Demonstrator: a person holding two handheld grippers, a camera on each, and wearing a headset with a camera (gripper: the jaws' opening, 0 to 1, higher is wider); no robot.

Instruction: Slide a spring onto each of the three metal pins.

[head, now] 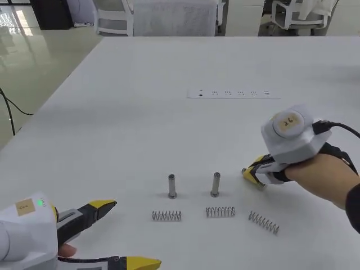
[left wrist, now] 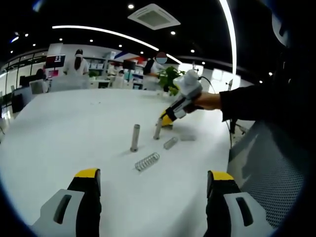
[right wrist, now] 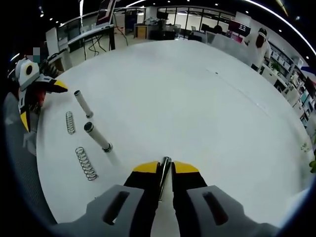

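Note:
Two metal pins (head: 172, 187) (head: 215, 184) stand upright on the white table (head: 169, 112). Three springs (head: 167, 215) (head: 220, 211) (head: 264, 221) lie in a row just in front of them. My right gripper (head: 251, 172) is low over the table, right of the pins. In the right gripper view it (right wrist: 165, 169) is shut on a third metal pin (right wrist: 164, 174). My left gripper (head: 125, 233) sits at the near left, open and holding nothing; its fingers (left wrist: 88, 174) are wide apart, and the nearest spring (left wrist: 147, 161) and a pin (left wrist: 135, 138) lie ahead of it.
A flush power socket strip (head: 233, 93) sits in the tabletop farther back. Chairs (head: 115, 17) stand beyond the far edge. A dark cable (head: 8, 109) hangs off the left side. People stand in the far background (left wrist: 78, 61).

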